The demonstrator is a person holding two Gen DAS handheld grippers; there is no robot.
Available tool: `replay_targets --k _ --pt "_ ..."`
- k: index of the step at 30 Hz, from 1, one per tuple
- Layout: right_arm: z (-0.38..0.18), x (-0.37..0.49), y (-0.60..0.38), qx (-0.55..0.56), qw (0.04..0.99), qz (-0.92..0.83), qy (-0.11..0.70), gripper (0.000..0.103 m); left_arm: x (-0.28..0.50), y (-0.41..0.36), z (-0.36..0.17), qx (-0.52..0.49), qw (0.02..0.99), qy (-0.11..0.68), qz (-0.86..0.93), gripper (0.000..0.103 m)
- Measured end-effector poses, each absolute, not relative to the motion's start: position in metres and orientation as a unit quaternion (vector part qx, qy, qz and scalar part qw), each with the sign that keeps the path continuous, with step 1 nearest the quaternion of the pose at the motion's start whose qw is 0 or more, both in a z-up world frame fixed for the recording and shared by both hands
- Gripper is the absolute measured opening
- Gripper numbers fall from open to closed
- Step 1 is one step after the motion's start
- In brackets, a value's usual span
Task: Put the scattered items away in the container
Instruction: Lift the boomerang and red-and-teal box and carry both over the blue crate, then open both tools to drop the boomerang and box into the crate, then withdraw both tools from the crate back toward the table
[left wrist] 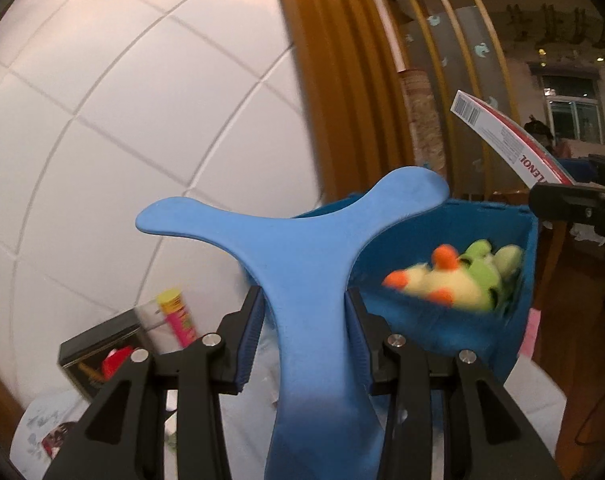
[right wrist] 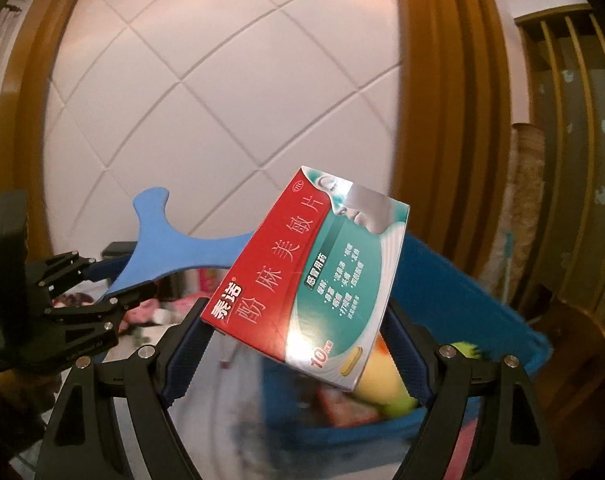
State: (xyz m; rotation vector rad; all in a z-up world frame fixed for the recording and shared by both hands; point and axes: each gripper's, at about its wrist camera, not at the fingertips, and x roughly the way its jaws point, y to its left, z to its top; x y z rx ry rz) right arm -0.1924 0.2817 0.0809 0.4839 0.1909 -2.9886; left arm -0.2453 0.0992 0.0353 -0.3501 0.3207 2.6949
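My left gripper (left wrist: pixel 304 336) is shut on a blue three-armed flat toy (left wrist: pixel 298 256) and holds it in the air left of the blue bin (left wrist: pixel 458 332). The bin holds a yellow and green plush toy (left wrist: pixel 454 280) with orange tips. My right gripper (right wrist: pixel 294 344) is shut on a red and teal medicine box (right wrist: pixel 314 276) and holds it tilted above the bin (right wrist: pixel 454 292). The box also shows in the left wrist view (left wrist: pixel 510 140) at the right. The left gripper and the blue toy (right wrist: pixel 162 256) show at the left of the right wrist view.
A pink and yellow tube (left wrist: pixel 178 316) and a dark box (left wrist: pixel 98 352) stand on the white cloth at the lower left. A white tiled wall (left wrist: pixel 122 120) with a wooden frame (left wrist: pixel 334 80) rises behind. More small items lie blurred beside the bin.
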Motion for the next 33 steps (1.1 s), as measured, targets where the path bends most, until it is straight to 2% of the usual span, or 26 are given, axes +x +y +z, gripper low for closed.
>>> replay_targets --k 13,15,17,18,19,26,29,33 --pt "0.095 -0.263 0.429 0.213 0.028 -0.976 0.028 0.083 -0.322 0.238 0.073 -0.163 0.211 0.134 0.955 0.042" --pt "0.093 -0.290 0.438 0.232 0.037 -0.972 0.016 0.084 -0.341 0.253 0.083 -0.178 0.204 0.135 0.953 0.053" --pt "0.092 -0.315 0.446 0.248 0.043 -0.968 0.004 0.086 -0.356 0.262 0.094 -0.176 0.193 0.127 0.957 0.093" --pt "0.092 -0.324 0.450 0.252 0.042 -0.967 -0.001 0.087 -0.357 0.262 0.100 -0.169 0.188 0.124 0.960 0.100" --pt "0.091 -0.333 0.453 0.255 0.040 -0.966 -0.005 0.088 -0.356 0.262 0.105 -0.161 0.182 0.123 0.962 0.103" --pt "0.100 -0.298 0.455 0.203 0.047 -0.978 -0.011 0.092 -0.329 0.246 0.126 -0.107 0.148 0.112 0.977 0.103" --pt "0.101 -0.278 0.451 0.177 0.049 -0.983 -0.010 0.096 -0.308 0.237 0.120 -0.099 0.142 0.105 0.979 0.103" --pt "0.098 -0.251 0.439 0.152 0.053 -0.987 -0.014 0.097 -0.280 0.222 0.102 -0.097 0.131 0.100 0.982 0.103"
